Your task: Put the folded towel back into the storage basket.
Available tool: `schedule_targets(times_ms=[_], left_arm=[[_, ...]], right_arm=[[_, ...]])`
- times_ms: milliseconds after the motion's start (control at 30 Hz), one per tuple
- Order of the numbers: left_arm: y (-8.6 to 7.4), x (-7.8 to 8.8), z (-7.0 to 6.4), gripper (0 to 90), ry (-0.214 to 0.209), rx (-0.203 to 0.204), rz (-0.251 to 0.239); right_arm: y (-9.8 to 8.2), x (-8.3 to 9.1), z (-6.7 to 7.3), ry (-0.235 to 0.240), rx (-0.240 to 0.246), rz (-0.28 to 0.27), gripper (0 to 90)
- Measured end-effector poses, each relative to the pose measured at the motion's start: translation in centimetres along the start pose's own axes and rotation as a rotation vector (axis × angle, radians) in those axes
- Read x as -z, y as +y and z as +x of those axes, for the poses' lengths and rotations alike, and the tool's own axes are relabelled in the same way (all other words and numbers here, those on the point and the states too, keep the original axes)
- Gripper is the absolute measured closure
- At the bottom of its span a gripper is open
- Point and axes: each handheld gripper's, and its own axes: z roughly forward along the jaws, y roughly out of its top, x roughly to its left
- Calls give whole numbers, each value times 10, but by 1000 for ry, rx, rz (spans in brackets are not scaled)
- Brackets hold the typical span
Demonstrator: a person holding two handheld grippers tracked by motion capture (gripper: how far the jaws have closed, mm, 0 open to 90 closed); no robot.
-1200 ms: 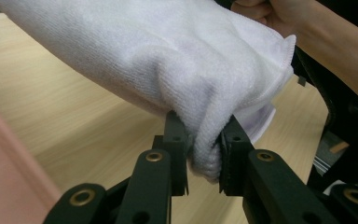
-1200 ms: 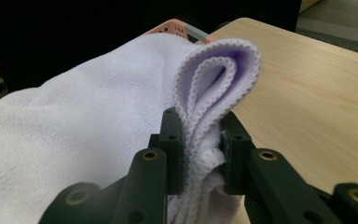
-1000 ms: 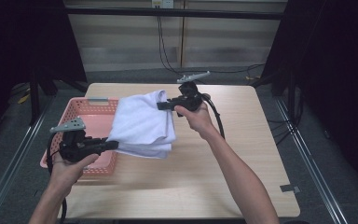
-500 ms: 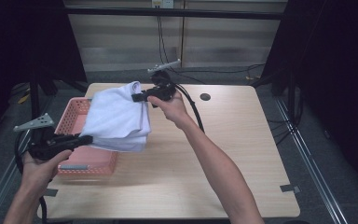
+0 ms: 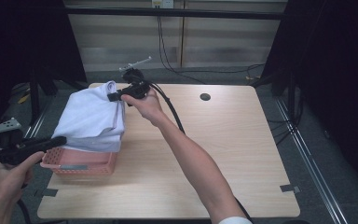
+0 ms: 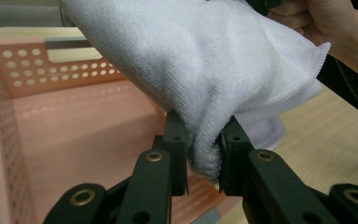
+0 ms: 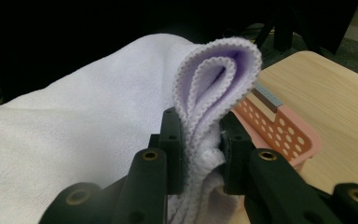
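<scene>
Folded white terry towel [image 5: 93,119] hangs between both tongs above the pink perforated plastic basket [image 5: 81,162] at the tabletop's [image 5: 223,158] left edge. Left tongs [image 6: 204,154] clamped on a bunched fold; right tongs [image 7: 200,144] pinched on doubled hems. Step, as judged: carry-over done — next, lower evenly into the basket, then release. Right gripper's black cable [image 5: 172,112] trails nearby; basket rim could snag the drape.

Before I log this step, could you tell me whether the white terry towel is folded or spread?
Folded: the white terry towel shows doubled layers at its hemmed edge.
</scene>
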Motion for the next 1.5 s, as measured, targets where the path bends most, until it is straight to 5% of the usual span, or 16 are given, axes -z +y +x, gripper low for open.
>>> schedule_targets(times_ms=[200, 533, 867, 967, 1033, 1133, 1333, 1500], left_arm=[[-10, 9, 17, 770, 30, 52, -16], [-30, 8, 40, 771, 103, 111, 30], [-45, -13, 44, 754, 139, 89, 121], [-46, -14, 43, 696, 145, 97, 108], [-45, -13, 43, 577, 168, 105, 115], [-43, -8, 39, 513, 190, 97, 93], [-37, -10, 20, 479, 167, 71, 54], [-34, -19, -8, 490, 153, 45, 29]], right_arm=[[-6, -24, 7, -11, -12, 4, 749], [-22, -63, 7, -25, -49, 29, 749], [-40, -88, -2, -63, -40, 75, 733], [-44, -92, -2, -72, -34, 76, 700], [-47, -94, -4, -90, -27, 95, 583], [-48, -90, -8, -117, -38, 69, 460], [-48, -72, -11, -85, -27, 47, 447], [-56, -33, -12, -48, 13, -9, 434]])
